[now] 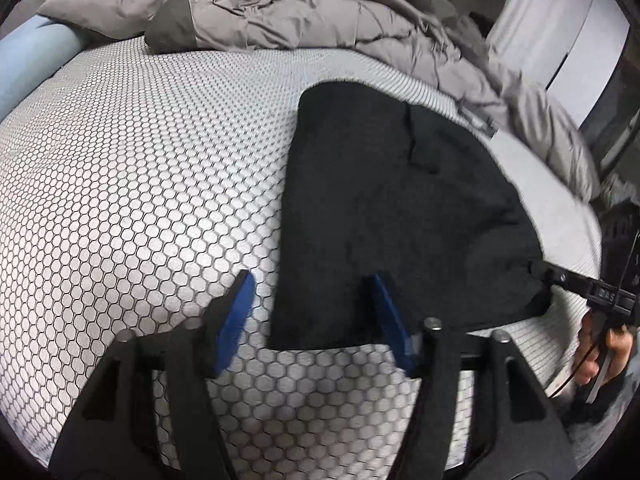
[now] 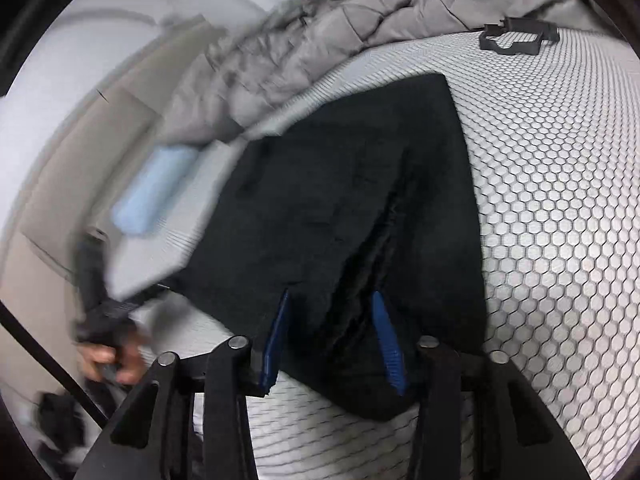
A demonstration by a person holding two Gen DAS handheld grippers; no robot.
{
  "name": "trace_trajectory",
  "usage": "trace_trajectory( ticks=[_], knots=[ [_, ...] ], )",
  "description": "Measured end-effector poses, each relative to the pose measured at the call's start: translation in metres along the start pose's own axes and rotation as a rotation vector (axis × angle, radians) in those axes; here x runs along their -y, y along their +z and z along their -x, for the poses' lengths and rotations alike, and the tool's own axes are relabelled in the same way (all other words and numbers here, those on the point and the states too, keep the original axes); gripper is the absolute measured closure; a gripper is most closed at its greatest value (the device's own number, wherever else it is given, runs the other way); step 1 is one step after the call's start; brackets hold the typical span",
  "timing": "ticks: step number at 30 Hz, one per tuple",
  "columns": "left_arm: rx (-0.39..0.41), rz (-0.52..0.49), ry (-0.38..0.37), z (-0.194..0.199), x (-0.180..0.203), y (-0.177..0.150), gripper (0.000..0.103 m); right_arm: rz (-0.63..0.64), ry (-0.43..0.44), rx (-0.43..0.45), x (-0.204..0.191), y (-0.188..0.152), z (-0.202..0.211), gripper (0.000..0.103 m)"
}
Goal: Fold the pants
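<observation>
Black pants (image 1: 400, 208) lie folded flat on the hexagon-patterned mattress (image 1: 140, 184). My left gripper (image 1: 311, 276) hangs open just above the pants' near left corner. One blue pad is over the mattress and the other over the fabric, and neither presses on anything. In the right wrist view the same pants (image 2: 340, 184) fill the middle. My right gripper (image 2: 331, 294) stands narrowly open over their near edge. A thick ridge of folded fabric runs between its fingers, and both pad faces show bare.
A rumpled grey duvet (image 1: 280, 8) is heaped along the far side. A light blue roll (image 2: 152, 192) lies by the bed's edge. A black plastic part (image 2: 516, 38) sits on the mattress. A hand (image 1: 596, 356) holds the right gripper at the bed's edge.
</observation>
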State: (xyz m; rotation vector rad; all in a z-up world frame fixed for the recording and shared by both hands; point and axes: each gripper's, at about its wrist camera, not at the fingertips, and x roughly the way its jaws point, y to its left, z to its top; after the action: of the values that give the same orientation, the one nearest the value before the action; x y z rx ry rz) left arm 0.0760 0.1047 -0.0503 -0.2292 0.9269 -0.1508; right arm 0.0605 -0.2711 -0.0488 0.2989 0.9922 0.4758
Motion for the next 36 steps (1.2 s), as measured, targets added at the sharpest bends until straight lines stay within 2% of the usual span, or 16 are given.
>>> trace_trajectory(
  ticks=[1,7,9,10,12,13,14,16,17,19,21,25,30,36],
  knots=[
    [0.001,-0.010,0.013,-0.001,-0.001,-0.001,0.033,0.027,-0.031,-0.005,-0.001,-0.001,-0.002,0.072],
    [0.032,-0.071,0.077,0.013,-0.002,-0.009,0.033,0.125,-0.180,0.037,-0.003,-0.017,0.019,0.073],
    [0.075,-0.087,0.125,0.025,-0.002,-0.011,0.033,0.122,-0.196,0.052,0.001,-0.019,0.024,0.073],
    [0.124,-0.103,0.157,0.035,0.004,-0.011,0.033,0.118,-0.197,0.062,0.004,-0.018,0.026,0.070],
    [0.194,-0.129,0.161,0.051,0.015,-0.012,0.032,0.131,-0.204,0.099,0.000,-0.020,0.036,0.056],
    [0.243,-0.143,0.149,0.060,0.024,-0.015,0.025,0.153,-0.207,0.142,-0.006,-0.023,0.045,0.044],
    [0.270,-0.147,0.141,0.066,0.030,-0.017,0.019,0.175,-0.209,0.190,-0.012,-0.026,0.055,0.025],
    [0.342,-0.154,0.113,0.077,0.045,-0.023,0.004,0.200,-0.202,0.279,-0.020,-0.032,0.070,0.004],
    [0.359,-0.162,0.106,0.080,0.051,-0.027,0.000,0.210,-0.199,0.311,-0.022,-0.036,0.075,0.003],
    [0.389,-0.170,0.112,0.085,0.067,-0.038,0.001,0.247,-0.182,0.372,-0.030,-0.042,0.084,0.001],
    [0.395,-0.158,0.119,0.084,0.078,-0.045,0.001,0.256,-0.182,0.377,-0.036,-0.043,0.087,0.000],
    [0.404,-0.147,0.087,0.077,0.097,-0.055,0.001,0.277,-0.194,0.409,-0.045,-0.045,0.085,0.000],
    [0.443,-0.174,0.133,0.075,0.106,-0.059,0.001,0.276,-0.166,0.418,-0.056,-0.049,0.079,0.000],
    [0.460,-0.153,0.179,0.071,0.095,-0.054,0.001,0.284,-0.149,0.428,-0.060,-0.047,0.077,0.000]
  ],
)
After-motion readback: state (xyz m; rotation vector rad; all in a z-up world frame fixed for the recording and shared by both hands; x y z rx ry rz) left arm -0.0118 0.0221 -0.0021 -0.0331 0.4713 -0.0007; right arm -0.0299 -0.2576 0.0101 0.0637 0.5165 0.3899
